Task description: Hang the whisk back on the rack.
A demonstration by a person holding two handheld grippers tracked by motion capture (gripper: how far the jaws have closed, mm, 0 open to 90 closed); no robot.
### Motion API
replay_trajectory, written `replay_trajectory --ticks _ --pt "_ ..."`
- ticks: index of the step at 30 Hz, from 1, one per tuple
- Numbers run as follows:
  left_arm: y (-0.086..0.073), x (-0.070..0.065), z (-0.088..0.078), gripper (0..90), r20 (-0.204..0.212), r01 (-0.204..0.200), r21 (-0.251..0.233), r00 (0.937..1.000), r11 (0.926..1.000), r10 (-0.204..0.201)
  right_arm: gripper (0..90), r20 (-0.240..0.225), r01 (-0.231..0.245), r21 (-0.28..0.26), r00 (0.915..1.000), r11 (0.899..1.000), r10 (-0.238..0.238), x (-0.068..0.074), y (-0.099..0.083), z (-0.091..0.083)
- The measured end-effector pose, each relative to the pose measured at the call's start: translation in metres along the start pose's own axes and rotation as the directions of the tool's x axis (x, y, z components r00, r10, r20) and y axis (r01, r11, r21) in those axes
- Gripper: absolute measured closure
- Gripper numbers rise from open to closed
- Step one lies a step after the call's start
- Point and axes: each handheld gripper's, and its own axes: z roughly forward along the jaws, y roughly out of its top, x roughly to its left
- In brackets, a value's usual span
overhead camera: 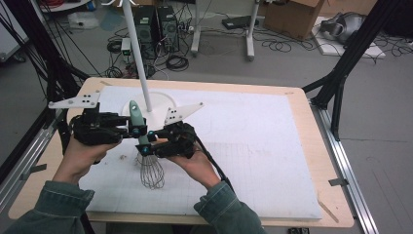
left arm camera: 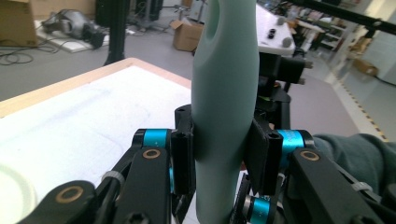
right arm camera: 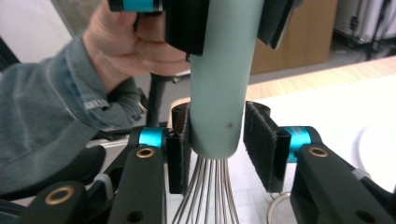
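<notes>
Mint-green whisk (overhead camera: 144,146) getting passed between two tools, upright over the white table (overhead camera: 253,146).

High view: left tool (overhead camera: 138,129) has the handle higher up, right tool (overhead camera: 146,149) sits at its base, wire cage hanging just above the table. No containers in reach, only a round white stand base (overhead camera: 158,105) behind. Left gripper view: pads (left arm camera: 184,158) clamped snug on the whisk handle (left arm camera: 224,116), jaws partly closed. Right gripper view: its pads (right arm camera: 261,140) bracket the handle end (right arm camera: 217,116), left one about touching, a gap on the right, so it looks let go. I'd keep the left grip firm and the whisk vertical while the right backs off.
</notes>
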Motion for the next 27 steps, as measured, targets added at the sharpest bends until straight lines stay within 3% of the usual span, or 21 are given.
replay_trajectory --ticks 5,7,11,12,16,22,24,27 --pt "-0.0004 0.0002 -0.0004 66.3 -0.023 -0.007 -0.005 0.9997 1.0000 0.007 68.7 -0.001 -0.006 -0.006 1.0000 1.000 0.006 0.0012 -0.0001 0.0012" --pt "-0.0007 0.0002 -0.0004 66.0 -0.052 -0.010 -0.011 0.9986 0.9999 0.009 68.9 0.051 -0.002 -0.006 0.9987 1.000 0.003 0.0032 0.0008 0.0009" --pt "-0.0018 -0.0003 -0.0004 63.1 -0.119 -0.004 -0.022 0.9929 0.9997 0.002 68.9 0.168 0.009 -0.017 0.9858 1.000 -0.006 0.0077 0.0027 0.0010" --pt "-0.0028 -0.0006 0.0000 60.9 -0.141 -0.002 -0.025 0.9899 0.9997 -0.001 69.0 0.182 -0.003 -0.027 0.9833 1.000 0.008 0.0087 0.0029 0.0007" --pt "-0.0059 -0.0001 0.0030 60.4 -0.168 -0.002 -0.015 0.9858 0.9999 0.000 69.0 0.242 -0.016 -0.043 0.9700 0.999 0.026 0.0096 0.0047 0.0021" --pt "-0.0064 -0.0012 0.0047 67.9 -0.171 -0.020 0.001 0.9851 0.9998 0.020 68.6 0.250 -0.022 -0.036 0.9676 0.999 0.030 0.0093 0.0047 0.0037" --pt "-0.0053 -0.0011 0.0042 68.0 -0.159 -0.023 0.006 0.9869 0.9997 0.024 67.5 0.234 -0.014 -0.033 0.9721 0.999 0.022 0.0087 0.0046 0.0025" --pt "-0.0036 0.0013 0.0014 68.1 -0.157 -0.031 -0.002 0.9871 0.9995 0.031 57.5 0.226 0.014 -0.023 0.9740 1.000 -0.008 0.0087 0.0042 -0.0024"
